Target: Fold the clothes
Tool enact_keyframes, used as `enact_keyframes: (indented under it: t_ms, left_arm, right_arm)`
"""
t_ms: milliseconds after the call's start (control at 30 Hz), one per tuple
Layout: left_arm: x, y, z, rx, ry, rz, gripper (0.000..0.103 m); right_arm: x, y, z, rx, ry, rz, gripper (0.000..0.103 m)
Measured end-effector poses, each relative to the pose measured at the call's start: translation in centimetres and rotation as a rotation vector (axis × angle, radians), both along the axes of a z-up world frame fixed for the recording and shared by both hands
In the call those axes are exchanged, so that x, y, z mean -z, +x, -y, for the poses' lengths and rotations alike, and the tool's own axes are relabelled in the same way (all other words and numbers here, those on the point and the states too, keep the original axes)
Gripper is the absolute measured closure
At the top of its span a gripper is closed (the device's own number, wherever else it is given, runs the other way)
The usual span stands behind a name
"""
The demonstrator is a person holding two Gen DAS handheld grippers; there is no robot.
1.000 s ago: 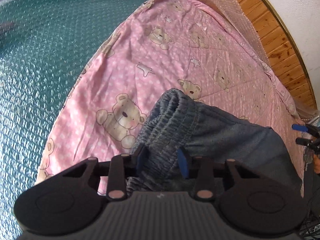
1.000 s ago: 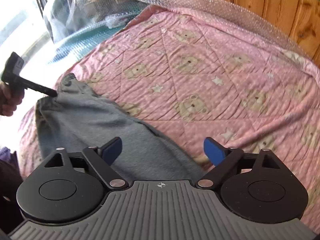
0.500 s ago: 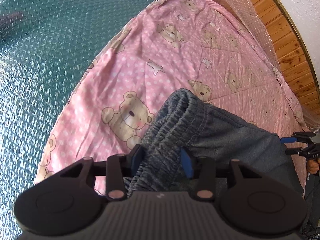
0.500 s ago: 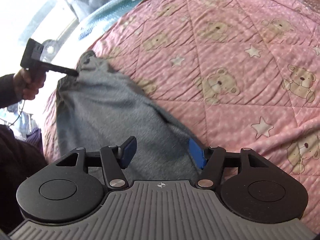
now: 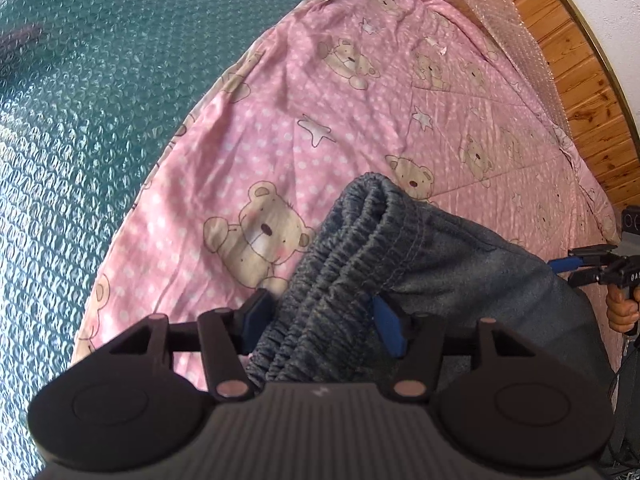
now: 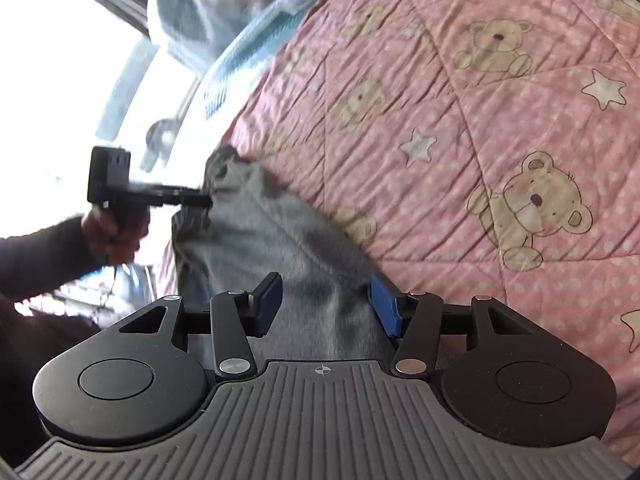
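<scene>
The grey trousers point(image 5: 472, 276) are lying along the near edge of the bed, on a pink quilt point(image 5: 320, 92) printed with bears and stars. Their gathered elastic waistband point(image 5: 340, 248) is bunching up between the blue pads of the left gripper point(image 5: 320, 320), which is pinching that waistband, the cloth filling the gap between the fingers. At the other end, the right gripper point(image 6: 326, 304) is straddling the narrower leg part of the trousers; cloth is sitting between its pads, yet whether they are pressing on it or only framing it cannot be told from either view. The garment is stretching between the two grippers, partly raised at the waistband and draping down toward the bed's near side.

The step in hand appears to be taking hold of both ends so the trousers can be lifted and laid out or doubled over. Judging from this, the fold itself is not yet made.

The next move probably calls for a firm grasp on the leg end, then both ends travelling together so the fabric stays taut and flat. Beyond the quilt, green bubble wrap point(image 5: 80, 120) is covering the far area, and a wooden panel point(image 5: 572, 80) is edging the bed.
</scene>
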State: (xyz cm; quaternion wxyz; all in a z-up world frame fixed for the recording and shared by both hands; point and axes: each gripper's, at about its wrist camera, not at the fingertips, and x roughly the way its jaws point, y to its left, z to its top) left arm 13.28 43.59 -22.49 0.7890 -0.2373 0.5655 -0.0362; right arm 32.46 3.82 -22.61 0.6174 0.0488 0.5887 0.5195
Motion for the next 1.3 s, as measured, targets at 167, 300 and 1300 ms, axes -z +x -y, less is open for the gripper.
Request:
enact_keyframes:
  t_ms: [167,300,1300]
  left_arm:
    - [-0.8,0.5,-0.1,-0.032,-0.027,-0.017,0.047]
    - [-3.7,1.8,1.3,0.04,-0.022,0.09,0.045]
    - [0.0,-5.3,2.1,0.103,0.057,0.093,0.099]
  right_arm:
    - [-0.9,0.9,1.1,0.189,-0.044,0.129,0.065]
    - [-3.3,-2.9,-0.4,-0.063,-0.056,0.206,0.042]
    - [-1.6,-25.6,11.4,0.318,-0.425,0.457,0.053]
